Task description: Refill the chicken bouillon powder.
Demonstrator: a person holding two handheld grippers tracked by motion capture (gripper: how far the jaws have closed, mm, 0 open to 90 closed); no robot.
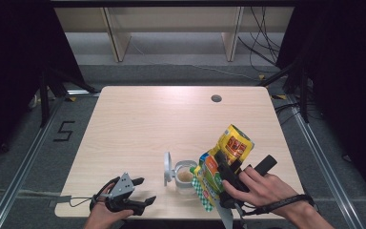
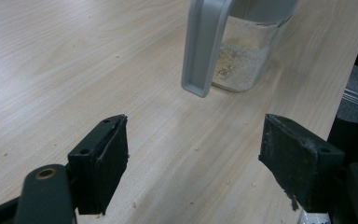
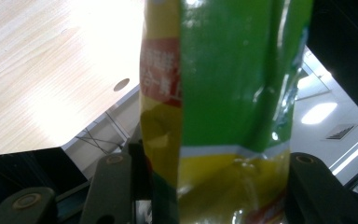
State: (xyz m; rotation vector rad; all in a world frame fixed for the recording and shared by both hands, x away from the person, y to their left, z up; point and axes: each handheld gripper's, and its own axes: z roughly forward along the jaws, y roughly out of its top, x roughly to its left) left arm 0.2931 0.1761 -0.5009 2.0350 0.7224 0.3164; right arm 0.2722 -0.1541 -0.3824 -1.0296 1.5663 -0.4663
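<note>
Right gripper clamps a yellow-green snack bag, tilted over the open glass jar just to its left in the high view; the hand hides its jaws. Left gripper rests apart, jaws spread, empty. Its own view shows the jar's grey lid ahead, top cut off. From the right gripper view, the bag hides both pads.

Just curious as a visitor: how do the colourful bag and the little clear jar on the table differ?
The bag is opaque, yellow and green, while the jar is clear glass. The bag is lifted and tilted, clamped in the right gripper; the jar stands on the table, untouched, with the open left gripper nearby. The bag is larger than the jar. The jar holds some pale powder.
</note>
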